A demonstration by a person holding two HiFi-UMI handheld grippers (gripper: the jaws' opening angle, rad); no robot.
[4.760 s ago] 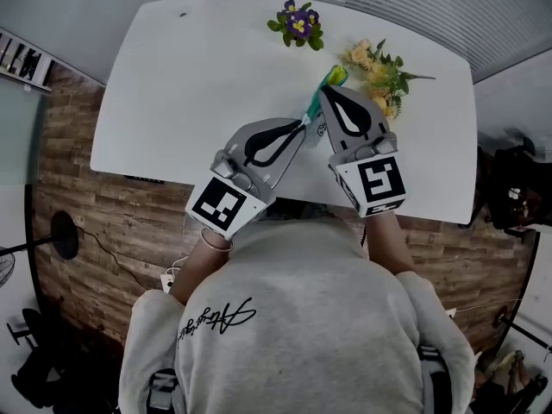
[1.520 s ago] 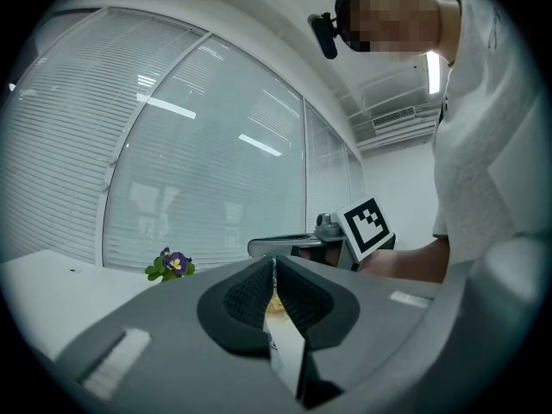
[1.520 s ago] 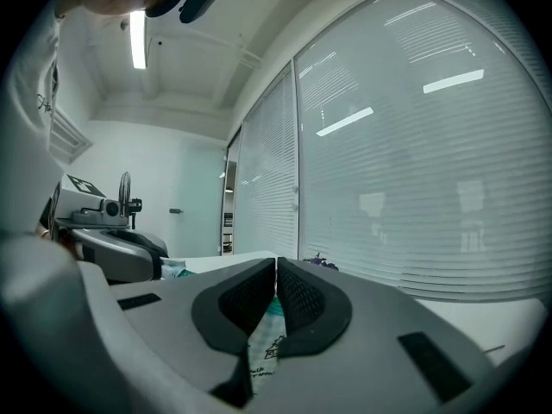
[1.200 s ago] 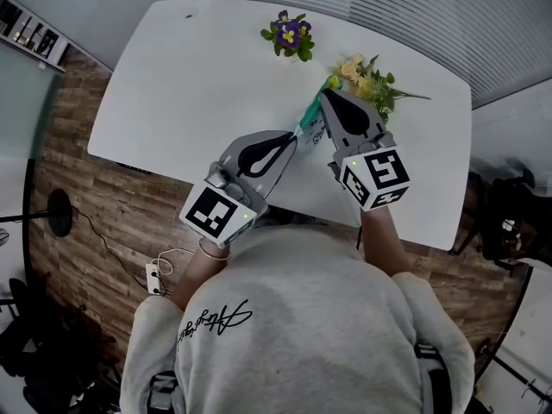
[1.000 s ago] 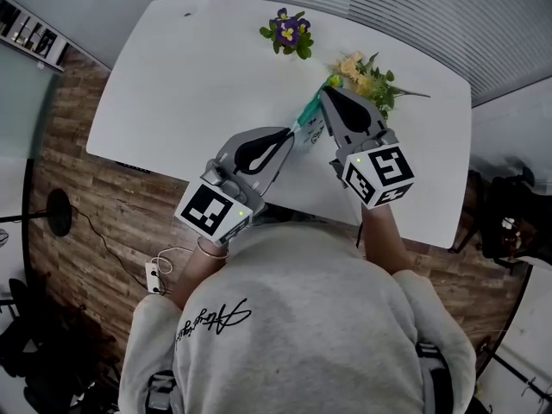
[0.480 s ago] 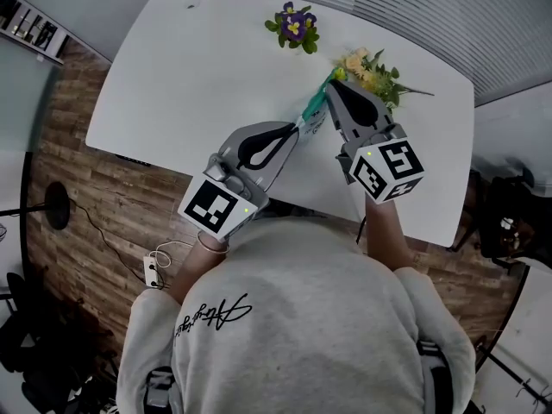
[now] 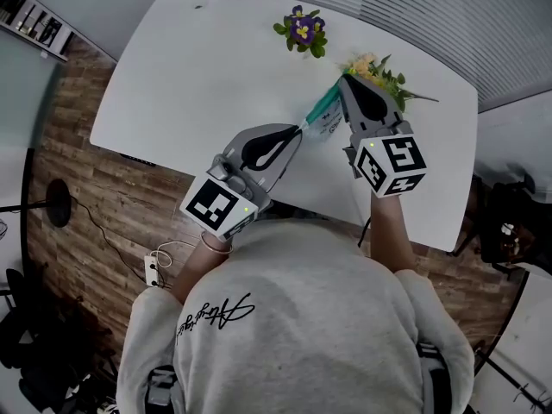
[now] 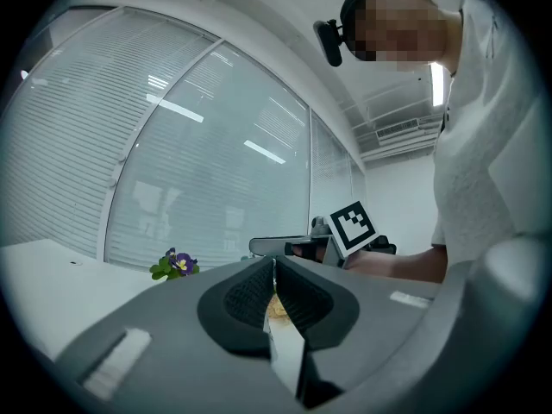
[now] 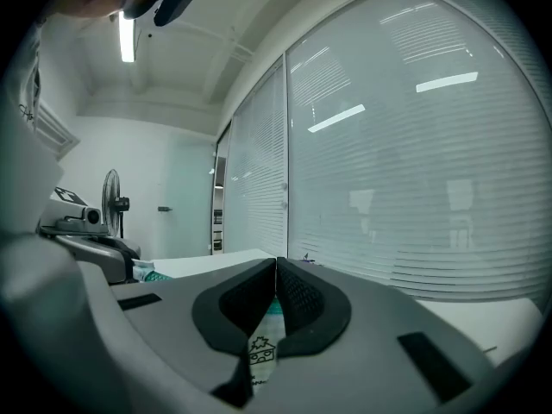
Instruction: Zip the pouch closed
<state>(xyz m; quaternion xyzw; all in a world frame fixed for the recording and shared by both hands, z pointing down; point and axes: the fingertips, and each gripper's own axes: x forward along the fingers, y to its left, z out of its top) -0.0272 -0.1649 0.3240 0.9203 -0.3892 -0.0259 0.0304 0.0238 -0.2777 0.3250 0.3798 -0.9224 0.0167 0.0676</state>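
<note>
Brown wood floor (image 7: 78, 188) lies under a big white table with round corners (image 7: 198, 76). A person in a grey top (image 7: 293, 317) stands at it with a grey tool in each hand. The left gripper (image 7: 297, 128) is squeezed tight on one end of a small white pouch with a green top edge (image 7: 326, 121). The right gripper (image 7: 344, 81) is pinched tight on the other end, next to a bunch of yellow flowers (image 7: 373, 65). The pouch stretches between them over the table. A little purple flower plant (image 7: 302, 31) sits farther back.

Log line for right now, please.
left gripper: shut on pouch | right gripper: shut on pouch | pouch: between both, over table
</note>
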